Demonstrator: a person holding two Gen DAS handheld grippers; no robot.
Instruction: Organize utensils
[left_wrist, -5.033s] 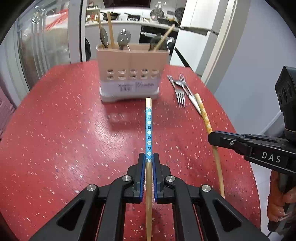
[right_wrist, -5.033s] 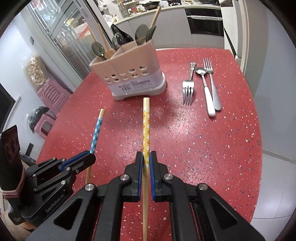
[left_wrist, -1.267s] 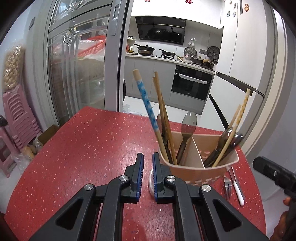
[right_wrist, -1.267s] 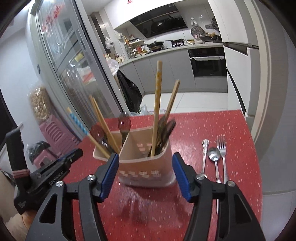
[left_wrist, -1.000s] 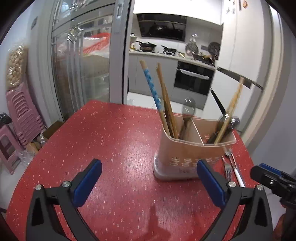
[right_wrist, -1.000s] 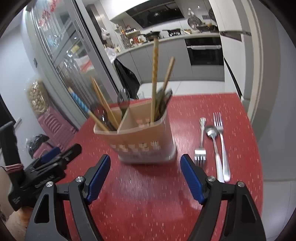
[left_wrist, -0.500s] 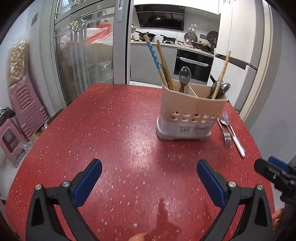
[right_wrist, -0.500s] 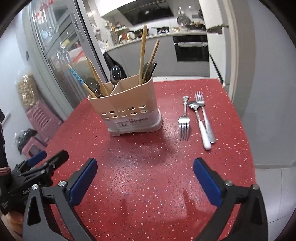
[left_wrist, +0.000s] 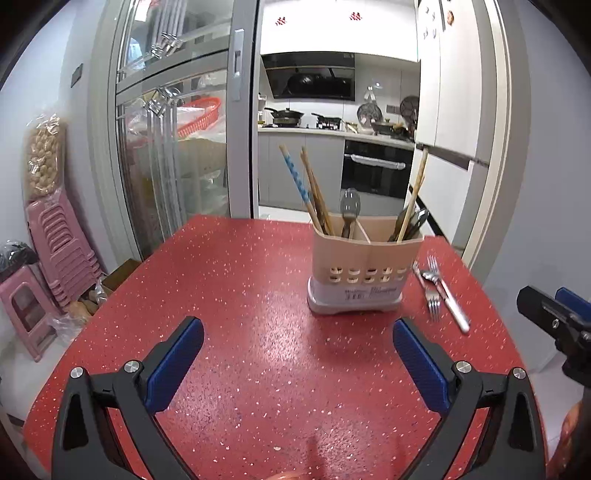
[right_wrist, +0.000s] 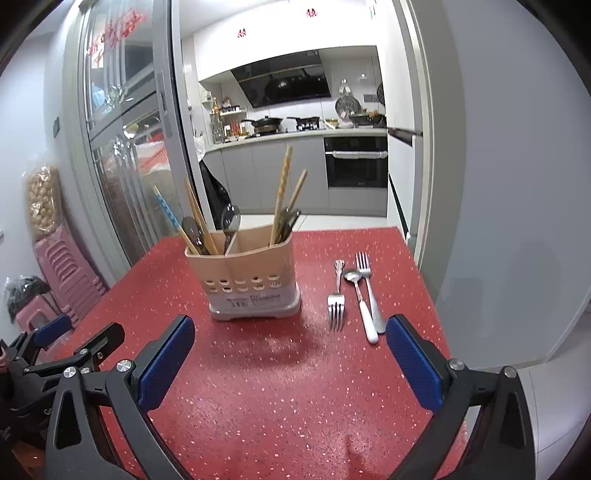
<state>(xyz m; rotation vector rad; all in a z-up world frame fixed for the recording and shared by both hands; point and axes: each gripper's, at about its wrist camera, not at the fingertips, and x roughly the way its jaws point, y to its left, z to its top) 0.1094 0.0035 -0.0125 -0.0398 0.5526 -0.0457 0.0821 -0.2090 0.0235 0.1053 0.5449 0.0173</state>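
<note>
Cutlery: two forks (right_wrist: 336, 295) and spoon (right_wrist: 360, 299) lie flat on bench (right_wrist: 258, 387), right of holder (right_wrist: 251, 280) | both our fingers (right_wrist: 291, 365) (left_wrist: 297, 365) wide apart, empty | stiff, light, slippery metal; we'd pinch mid-handle

Both grippers point forward and tilt downward. The left gripper (left_wrist: 298, 363) has its jaws spread wide, nothing between them. The right gripper (right_wrist: 290, 360) stands with jaws equally wide, just opened, and likewise holds nothing.
</note>
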